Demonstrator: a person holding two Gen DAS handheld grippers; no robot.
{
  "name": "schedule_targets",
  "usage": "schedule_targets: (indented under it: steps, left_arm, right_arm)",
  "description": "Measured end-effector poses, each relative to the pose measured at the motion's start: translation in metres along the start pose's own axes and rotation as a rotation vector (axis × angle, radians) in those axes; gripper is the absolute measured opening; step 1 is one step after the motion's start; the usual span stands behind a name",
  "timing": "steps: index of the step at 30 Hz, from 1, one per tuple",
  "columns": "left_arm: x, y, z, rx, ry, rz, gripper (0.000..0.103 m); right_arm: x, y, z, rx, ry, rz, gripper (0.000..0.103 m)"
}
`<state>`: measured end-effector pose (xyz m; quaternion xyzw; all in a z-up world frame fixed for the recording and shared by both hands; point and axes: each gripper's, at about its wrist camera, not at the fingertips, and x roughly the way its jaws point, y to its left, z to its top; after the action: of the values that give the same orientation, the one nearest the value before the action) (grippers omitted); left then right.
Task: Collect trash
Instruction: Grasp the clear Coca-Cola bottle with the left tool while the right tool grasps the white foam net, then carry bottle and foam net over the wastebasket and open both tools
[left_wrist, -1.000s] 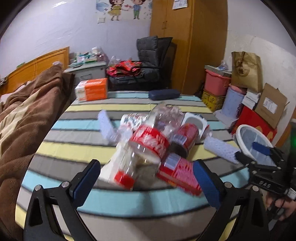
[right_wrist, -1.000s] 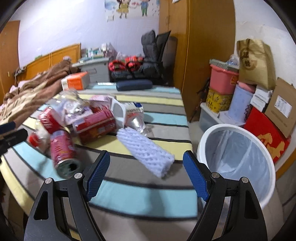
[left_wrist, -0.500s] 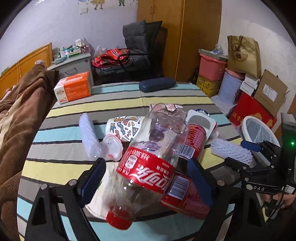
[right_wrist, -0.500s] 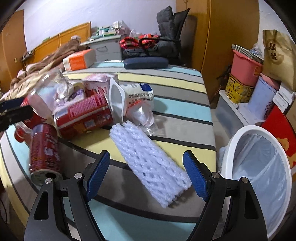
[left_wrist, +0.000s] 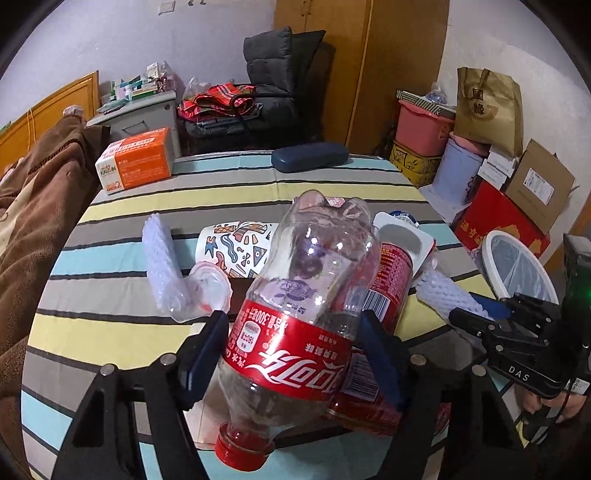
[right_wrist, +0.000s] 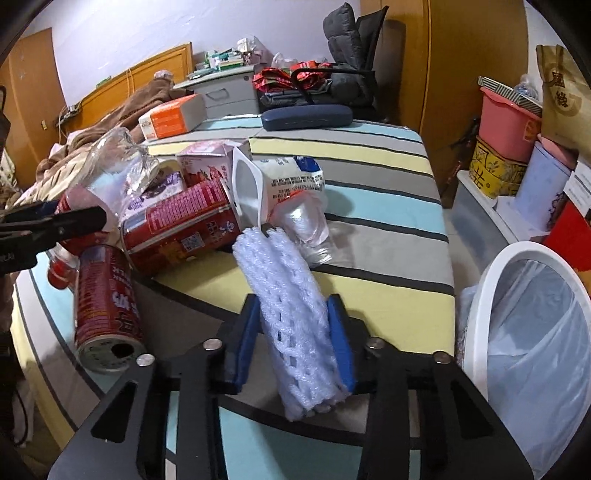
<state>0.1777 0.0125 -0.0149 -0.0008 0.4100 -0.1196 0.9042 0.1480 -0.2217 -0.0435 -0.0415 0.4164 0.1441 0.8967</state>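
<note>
A clear cola bottle (left_wrist: 306, 295) with a red label lies cap toward me on the trash pile. My left gripper (left_wrist: 293, 332) is closing on it, both pads against the label. In the right wrist view a white foam net sleeve (right_wrist: 284, 280) lies on the striped table (right_wrist: 388, 258). My right gripper (right_wrist: 294, 306) is closing on it, and the blue pads squeeze its near end. A white bin (right_wrist: 476, 295) with a clear liner stands just right of the table edge. A red can (right_wrist: 103, 295), a red carton (right_wrist: 181, 225) and a white tub (right_wrist: 247, 184) lie in the pile.
A patterned paper cup (left_wrist: 236, 247), a second foam sleeve (left_wrist: 159, 258) and a clear plastic cup (left_wrist: 207, 291) lie behind the bottle. An orange box (left_wrist: 136, 162) and a dark blue case (left_wrist: 310, 157) sit at the far end. A brown blanket (left_wrist: 37, 206) borders the left; stacked boxes (left_wrist: 502, 221) stand at right.
Both grippers moved forward and down onto the pile. The left jaws narrowed from wide apart to the bottle's sides. The right jaws closed from wide open onto the foam sleeve.
</note>
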Motion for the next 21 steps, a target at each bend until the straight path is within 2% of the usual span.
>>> schedule_targets:
  steps: [8,21]
  left_arm:
    - [-0.014,0.001,0.004,-0.029,-0.041,-0.011,0.073]
    - [-0.043,-0.024,0.011,-0.012,-0.107,-0.034,0.072]
  right_arm:
    - [-0.012,-0.004,-0.001,0.052,-0.045,0.051,0.026]
    - [-0.045,-0.015,0.001,0.132,-0.164,0.073,0.026]
